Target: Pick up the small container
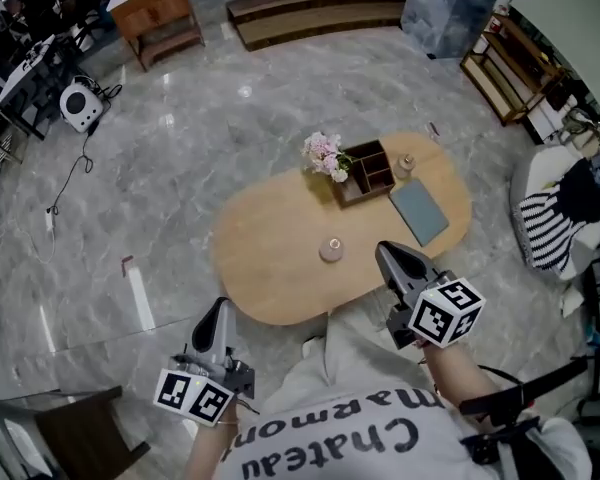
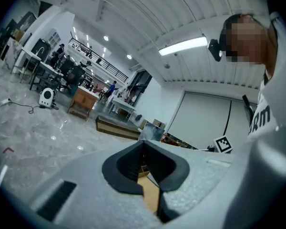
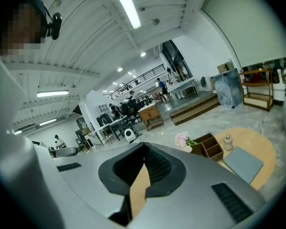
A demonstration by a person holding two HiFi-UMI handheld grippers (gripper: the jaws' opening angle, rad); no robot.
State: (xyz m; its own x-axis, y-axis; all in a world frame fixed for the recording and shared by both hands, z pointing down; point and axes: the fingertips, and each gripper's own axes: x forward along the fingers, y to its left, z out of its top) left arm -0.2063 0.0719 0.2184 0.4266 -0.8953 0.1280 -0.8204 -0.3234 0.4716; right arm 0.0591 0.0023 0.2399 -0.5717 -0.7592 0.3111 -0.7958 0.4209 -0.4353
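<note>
The small container, a low round pale jar, stands near the front middle of the oval wooden table. My right gripper hovers over the table's front right edge, a little to the right of the jar and apart from it, jaws shut and empty. My left gripper hangs over the floor off the table's front left edge, also shut with nothing in it. In the right gripper view the right gripper hides the jar. The left gripper shows only a sliver of table between its closed fingers.
At the table's far side stand a wooden organizer box, pink flowers and a small bottle. A grey-blue pad lies at the right. A striped cloth on a seat is at the right; shelves and benches stand farther back.
</note>
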